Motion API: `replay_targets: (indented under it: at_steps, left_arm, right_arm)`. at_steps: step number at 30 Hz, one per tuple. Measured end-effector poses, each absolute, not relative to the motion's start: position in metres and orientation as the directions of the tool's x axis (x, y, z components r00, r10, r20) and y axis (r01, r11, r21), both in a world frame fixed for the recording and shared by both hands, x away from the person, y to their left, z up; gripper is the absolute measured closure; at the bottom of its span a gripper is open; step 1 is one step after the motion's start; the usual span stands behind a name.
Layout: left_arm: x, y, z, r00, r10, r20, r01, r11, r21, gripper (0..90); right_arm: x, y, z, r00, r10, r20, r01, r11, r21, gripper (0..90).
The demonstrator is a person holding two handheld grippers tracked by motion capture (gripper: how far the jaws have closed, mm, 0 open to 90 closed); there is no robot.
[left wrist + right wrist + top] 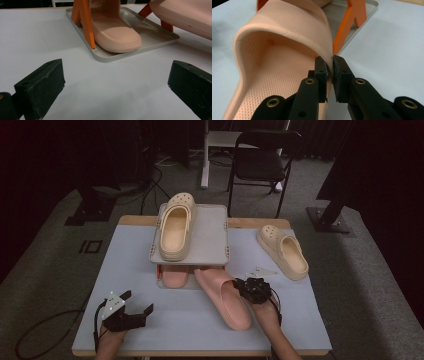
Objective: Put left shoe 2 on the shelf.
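On the pale blue bench [150, 320] in a dark carpeted room, the right hand-held gripper [330, 67] pinches the pink slipper [222, 297] beside the rack [210, 240], while the left hand-held gripper [137, 302] hovers spread.

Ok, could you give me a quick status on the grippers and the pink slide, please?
Right gripper shut on pink slide's strap edge. Left gripper open, on the table, nothing between its jaws. Second pink slide on the rack's lower tray. Orange rack leg close beside the held slide.
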State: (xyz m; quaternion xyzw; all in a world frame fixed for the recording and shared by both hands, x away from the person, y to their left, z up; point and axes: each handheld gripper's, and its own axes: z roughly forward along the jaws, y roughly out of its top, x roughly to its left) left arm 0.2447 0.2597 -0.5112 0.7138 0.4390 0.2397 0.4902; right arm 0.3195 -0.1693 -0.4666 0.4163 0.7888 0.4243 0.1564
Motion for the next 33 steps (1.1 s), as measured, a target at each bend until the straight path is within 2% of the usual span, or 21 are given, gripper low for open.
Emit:
replay_targets:
  at_steps: [7,13,18,29,33]
  left_arm:
    - [0.247,0.258,-0.51,0.508,0.857,-0.09,0.385,-0.132,0.914,0.9]
    - [0.25,0.256,-0.51,0.519,0.85,-0.088,0.382,-0.138,0.914,0.8]
    - [0.252,0.255,-0.51,0.527,0.845,-0.087,0.381,-0.144,0.913,0.9]
    - [0.253,0.254,-0.51,0.531,0.843,-0.086,0.379,-0.146,0.914,0.9]
    - [0.253,0.253,-0.51,0.528,0.845,-0.086,0.381,-0.146,0.913,0.9]
  right_arm:
    - [0.326,-0.151,-0.468,-0.516,0.842,0.155,0.575,0.207,0.792,81.7]
    - [0.325,-0.136,-0.474,-0.471,0.869,0.153,0.601,0.189,0.776,80.0]
    - [0.32,-0.125,-0.477,-0.481,0.867,0.126,0.591,0.215,0.777,75.3]
    - [0.308,-0.126,-0.482,-0.536,0.829,0.158,0.596,0.239,0.767,53.0]
    - [0.304,-0.134,-0.489,-0.538,0.83,0.145,0.603,0.259,0.754,53.6]
